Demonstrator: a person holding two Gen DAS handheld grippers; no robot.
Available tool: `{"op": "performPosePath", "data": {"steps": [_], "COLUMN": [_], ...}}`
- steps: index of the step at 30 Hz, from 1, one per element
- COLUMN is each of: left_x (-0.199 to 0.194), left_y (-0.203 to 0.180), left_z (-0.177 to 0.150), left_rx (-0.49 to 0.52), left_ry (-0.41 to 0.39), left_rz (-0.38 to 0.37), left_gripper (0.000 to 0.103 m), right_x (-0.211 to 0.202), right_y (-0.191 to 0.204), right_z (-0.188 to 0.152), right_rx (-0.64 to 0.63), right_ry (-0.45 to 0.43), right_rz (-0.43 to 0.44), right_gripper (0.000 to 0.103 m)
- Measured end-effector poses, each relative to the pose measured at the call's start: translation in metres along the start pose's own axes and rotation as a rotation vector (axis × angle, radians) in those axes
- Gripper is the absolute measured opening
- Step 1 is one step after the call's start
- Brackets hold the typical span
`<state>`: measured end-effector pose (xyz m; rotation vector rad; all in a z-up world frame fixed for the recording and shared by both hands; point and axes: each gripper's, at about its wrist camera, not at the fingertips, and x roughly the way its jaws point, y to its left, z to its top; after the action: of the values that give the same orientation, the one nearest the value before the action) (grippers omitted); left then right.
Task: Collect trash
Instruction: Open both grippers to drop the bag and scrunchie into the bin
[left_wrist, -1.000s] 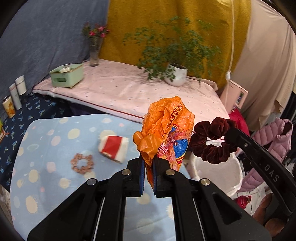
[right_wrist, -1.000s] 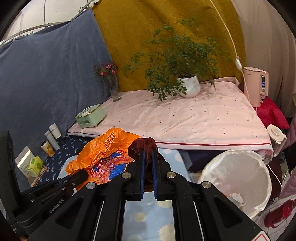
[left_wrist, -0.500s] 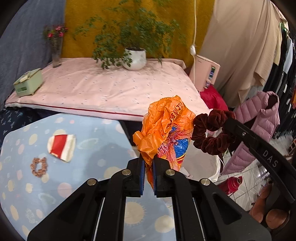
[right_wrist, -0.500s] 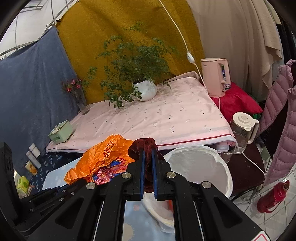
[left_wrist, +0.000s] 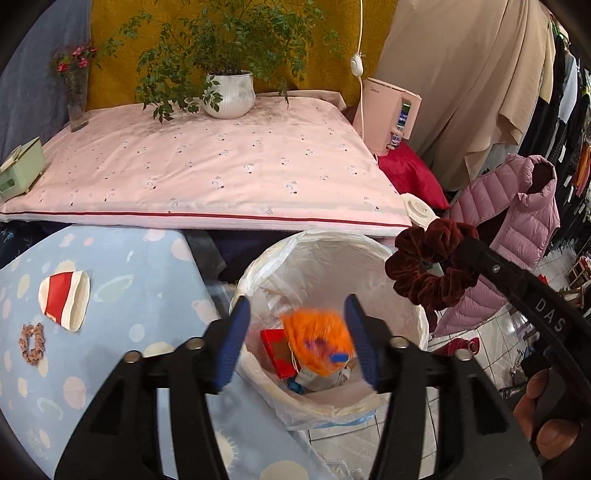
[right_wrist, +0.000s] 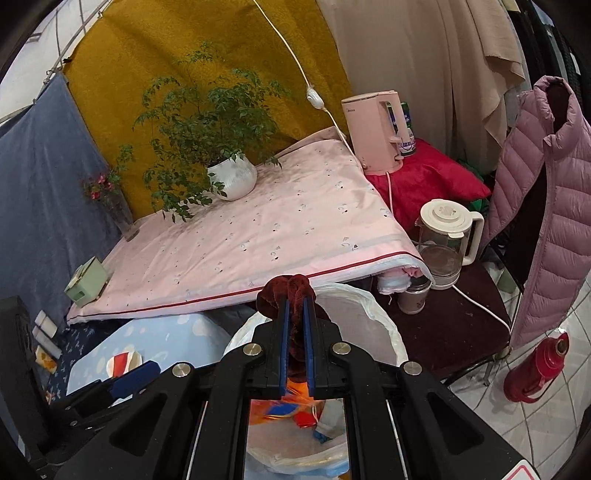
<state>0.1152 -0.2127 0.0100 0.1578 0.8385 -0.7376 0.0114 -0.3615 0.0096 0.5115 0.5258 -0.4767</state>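
My left gripper hangs over the white-lined trash bin, its jaws opening. The orange plastic bag, blurred, is loose between and below the pads, dropping into the bin onto a red box and other scraps. My right gripper is shut on a dark red velvet scrunchie above the bin's rim; the same scrunchie shows at the right of the left wrist view. On the blue dotted table lie a red-and-white paper cup and a brown scrunchie.
A pink-covered surface behind carries a potted plant, a flower vase and a green box. A pink kettle, a glass kettle, a pink puffer vest and a red flask crowd the right.
Both grippers swung right from over the table to above the bin. The left jaws have parted and the orange bag has left them, falling into the bin. The right one still grips the scrunchie.
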Motion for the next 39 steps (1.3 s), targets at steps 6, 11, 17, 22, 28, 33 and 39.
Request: {"op": "performPosePath", "data": {"steps": [6,11,17,22,28,33,39], "left_x": [0.006,0.003,-0.004,-0.015,-0.029,-0.042,-0.058], "left_y": [0.009,0.026,0.046,0.068,0.093,0.118,0.157], "left_z": [-0.001,-0.003,-0.005,-0.01,-0.019,-0.027,-0.04], "left_rx": [-0.004,-0.028,-0.066,-0.108,-0.153,-0.194,-0.257], "left_ry": [0.007,-0.004,-0.014,-0.029,-0.042,-0.054,-0.071], "left_rz": [0.028,0.058,0.084,0.108,0.132,0.162,0.215], "left_gripper": [0.059,0.064,0.067,0.072,0.075,0.077,0.08], "right_x": [0.015,0.024,0.028,0.024,0.019,0.016,0.015], "right_y": [-0.001,0.008,0.027,0.048,0.077,0.104,0.14], "right_z": [-0.003,-0.005,-0.007,-0.01,-0.017,-0.027,-0.041], "right_rx": [0.005,-0.005,-0.028,-0.056,-0.104,-0.139,-0.19], "right_ry": [0.022,0.036,0.044,0.041,0.046,0.054,0.072], "right_rz": [-0.002,0.005,0.017,0.028,0.046,0.069,0.099], "right_gripper": [0.007,0.013,0.018,0.03,0.04,0.047,0.055]}}
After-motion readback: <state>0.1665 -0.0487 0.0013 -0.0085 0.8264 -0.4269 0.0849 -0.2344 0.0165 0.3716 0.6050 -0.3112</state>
